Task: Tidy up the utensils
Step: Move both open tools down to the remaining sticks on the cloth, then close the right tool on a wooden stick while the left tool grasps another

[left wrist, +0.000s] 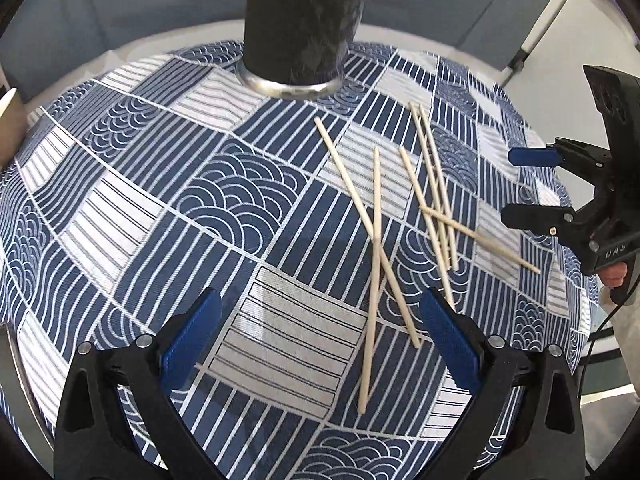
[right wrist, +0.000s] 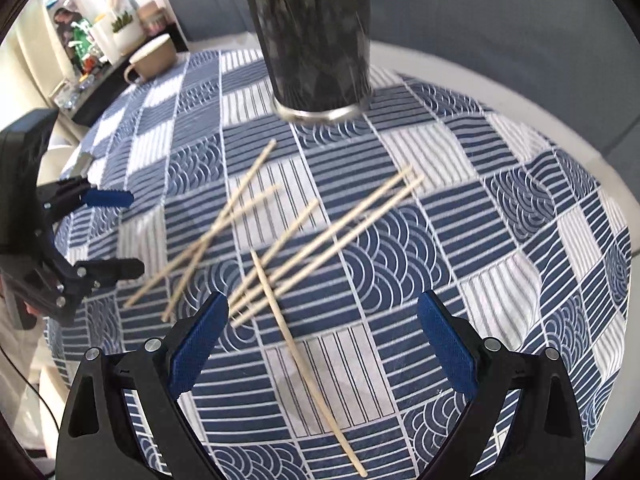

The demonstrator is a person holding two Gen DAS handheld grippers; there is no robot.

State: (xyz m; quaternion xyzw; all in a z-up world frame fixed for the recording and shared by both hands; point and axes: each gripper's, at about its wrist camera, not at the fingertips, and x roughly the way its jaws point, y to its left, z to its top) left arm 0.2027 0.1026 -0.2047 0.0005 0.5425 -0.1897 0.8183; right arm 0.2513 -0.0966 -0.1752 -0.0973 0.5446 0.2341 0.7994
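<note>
Several pale wooden chopsticks lie loose on a blue-and-white patterned tablecloth [left wrist: 240,200]. A crossed pair [left wrist: 371,312] reaches down between my left gripper's fingers, nearer the right finger, and a crisscrossed bunch [left wrist: 436,196] lies further right. My left gripper [left wrist: 320,340] hovers open above the cloth with nothing in it. A tall dark cylindrical holder [left wrist: 304,20] with a metal foot stands at the back. In the right wrist view the holder [right wrist: 316,40] has stick ends showing at its rim. My right gripper [right wrist: 324,340] is open over one long chopstick [right wrist: 304,368], with the bunch [right wrist: 320,238] just ahead.
Each gripper shows in the other's view: the right gripper [left wrist: 520,186] at the table's right edge, the left gripper [right wrist: 128,234] at the left. A tan mug [right wrist: 152,58] stands at the far left corner, with a cluttered shelf [right wrist: 80,40] behind. The round table's edge curves close by.
</note>
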